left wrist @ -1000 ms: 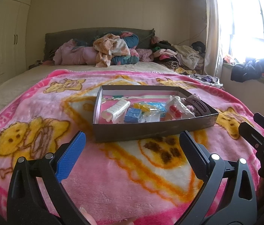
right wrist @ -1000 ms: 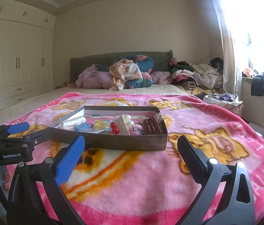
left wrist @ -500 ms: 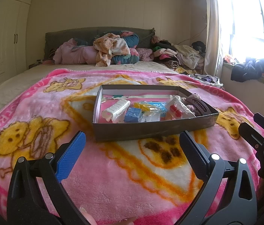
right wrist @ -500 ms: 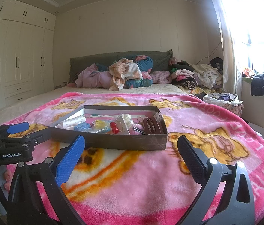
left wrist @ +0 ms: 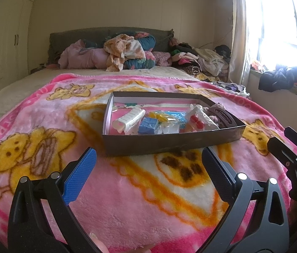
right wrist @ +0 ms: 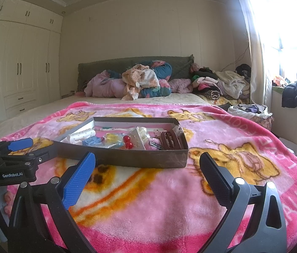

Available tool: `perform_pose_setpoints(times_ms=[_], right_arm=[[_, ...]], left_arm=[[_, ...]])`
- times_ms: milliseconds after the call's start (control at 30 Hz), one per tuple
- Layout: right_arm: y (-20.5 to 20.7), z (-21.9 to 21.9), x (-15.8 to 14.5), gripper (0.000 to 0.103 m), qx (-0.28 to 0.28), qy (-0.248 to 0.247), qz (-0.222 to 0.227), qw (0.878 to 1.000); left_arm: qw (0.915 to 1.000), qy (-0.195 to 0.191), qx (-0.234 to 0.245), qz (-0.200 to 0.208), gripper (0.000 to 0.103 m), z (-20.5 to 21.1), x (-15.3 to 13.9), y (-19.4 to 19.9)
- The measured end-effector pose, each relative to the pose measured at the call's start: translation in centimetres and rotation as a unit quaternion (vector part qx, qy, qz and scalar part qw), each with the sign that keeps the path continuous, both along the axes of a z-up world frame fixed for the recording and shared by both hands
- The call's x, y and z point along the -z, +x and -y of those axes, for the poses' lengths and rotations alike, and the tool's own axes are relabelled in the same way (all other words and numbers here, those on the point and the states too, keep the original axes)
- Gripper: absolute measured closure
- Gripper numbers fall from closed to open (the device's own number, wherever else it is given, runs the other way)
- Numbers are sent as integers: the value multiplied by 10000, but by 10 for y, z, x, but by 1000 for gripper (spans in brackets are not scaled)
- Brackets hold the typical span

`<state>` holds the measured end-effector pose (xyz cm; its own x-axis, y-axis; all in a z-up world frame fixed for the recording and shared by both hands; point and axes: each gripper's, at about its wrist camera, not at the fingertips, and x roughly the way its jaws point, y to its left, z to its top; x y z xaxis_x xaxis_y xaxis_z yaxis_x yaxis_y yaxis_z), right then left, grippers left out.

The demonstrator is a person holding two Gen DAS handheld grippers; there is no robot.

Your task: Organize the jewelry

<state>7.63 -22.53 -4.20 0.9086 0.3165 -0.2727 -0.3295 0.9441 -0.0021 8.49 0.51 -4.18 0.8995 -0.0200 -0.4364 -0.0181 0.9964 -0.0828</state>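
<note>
A shallow dark cardboard box [left wrist: 169,142] lies on the pink blanket; it also shows in the right wrist view [right wrist: 127,160]. Inside it are a white hair clip [left wrist: 128,120], a blue block [left wrist: 147,125], red beads [left wrist: 197,121], a brown hair clip [left wrist: 222,118] and small clear packets. My left gripper [left wrist: 148,168] is open and empty, low over the blanket in front of the box. My right gripper [right wrist: 147,169] is open and empty, in front of the box's right end. Each gripper shows at the edge of the other's view.
The pink cartoon blanket [left wrist: 127,200] covers the near half of the bed. Piled clothes and bedding [left wrist: 127,50] lie at the headboard. White wardrobes [right wrist: 22,73] stand at left. A bright window and a sill with dark clothes [left wrist: 279,80] are at right.
</note>
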Motion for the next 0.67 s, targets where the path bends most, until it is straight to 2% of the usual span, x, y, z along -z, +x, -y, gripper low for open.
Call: perform_pose_setpoints(times_ms=[267,433,533,600,667], right_arm=[[-2,12,5,6,123,22,-118,9999],[7,25,1,6,407,221,-234,9987],[33,51,1,6,876,429,-669,9930],[63,72,2,6,1432,210,-1053,9839],[98,98,4,6,2014,-45,-1505,9679]], left_arm=[[9997,-25,-156,-174,12,-1,2,3],[9989,-17,-324,-336,12,-10,2,12],[9969,-89,-599,-505,12,-33,0,27],[9936,-173,-922,-633,12,-60,-4,43],[9893,-143,-1279,-680,12,-89,-10,61]])
